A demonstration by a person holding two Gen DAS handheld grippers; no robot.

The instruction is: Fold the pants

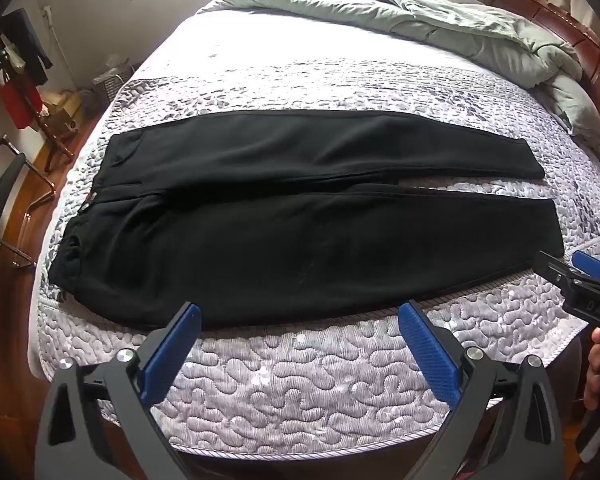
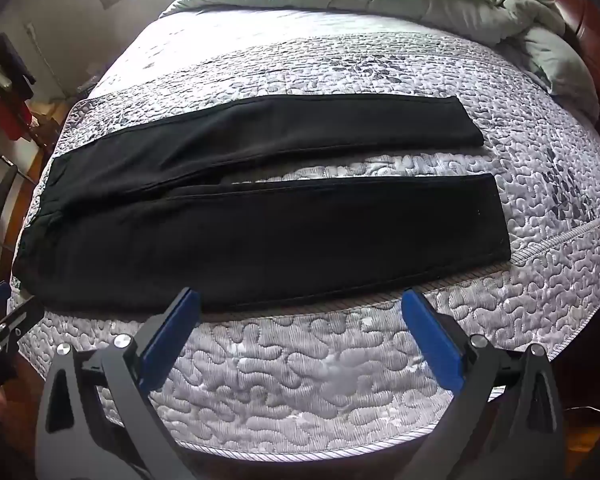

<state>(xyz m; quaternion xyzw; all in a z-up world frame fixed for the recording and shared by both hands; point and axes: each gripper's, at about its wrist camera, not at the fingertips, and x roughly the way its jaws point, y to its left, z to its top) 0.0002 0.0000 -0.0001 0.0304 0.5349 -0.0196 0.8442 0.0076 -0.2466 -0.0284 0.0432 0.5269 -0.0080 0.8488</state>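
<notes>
Black pants (image 1: pixel 284 208) lie flat across the quilted bed, waistband to the left, both legs running right with a narrow gap between them; they also show in the right wrist view (image 2: pixel 268 216). My left gripper (image 1: pixel 300 312) is open and empty, hovering just in front of the near leg's lower edge. My right gripper (image 2: pixel 300 300) is open and empty, in front of the near leg toward the cuff end. The right gripper also shows at the right edge of the left wrist view (image 1: pixel 580 276), near the near leg's cuff.
The grey-lilac quilted bedspread (image 1: pixel 300 392) covers the bed. A rumpled green duvet (image 1: pixel 460 28) lies at the far right by the wooden headboard (image 1: pixel 560 16). A chair (image 1: pixel 4 196), hanging clothes and boxes stand on the floor to the left.
</notes>
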